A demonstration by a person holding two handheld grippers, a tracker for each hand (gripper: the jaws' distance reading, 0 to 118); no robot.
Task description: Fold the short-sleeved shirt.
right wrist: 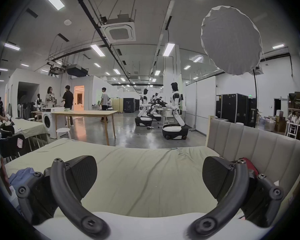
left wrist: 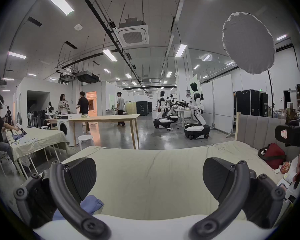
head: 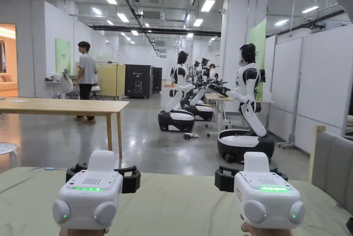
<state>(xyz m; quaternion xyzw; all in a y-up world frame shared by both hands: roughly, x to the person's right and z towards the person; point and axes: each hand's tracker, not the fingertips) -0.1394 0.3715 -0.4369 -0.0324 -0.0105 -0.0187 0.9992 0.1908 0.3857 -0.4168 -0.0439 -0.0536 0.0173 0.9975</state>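
We hold 2 grippers level above green sheet (head: pixel 179 205) — left gripper (left wrist: pixel 149 176) jaws wide apart, empty; right gripper (right wrist: pixel 149 176) jaws wide apart, empty. Blue shirt (left wrist: pixel 91 204) lies bunched on sheet low left, mostly hidden behind left gripper's jaw — shape hard to make out. Red bag (left wrist: pixel 273 154) against grey headboard (right wrist: pixel 260 145), part cut off. Beyond, 1 wooden table (head: pixel 65 106).

A large open robotics lab is shown: white-and-black wheeled humanoid robots (head: pixel 246 109) are lined along a polished grey concrete floor (head: pixel 148 143), under strip lights and exposed black ceiling ducts. Black wheeled equipment cases (left wrist: pixel 248 102), white partition panels (head: pixel 324 81) and a white front-loading washing machine (left wrist: pixel 63 130) are seen.
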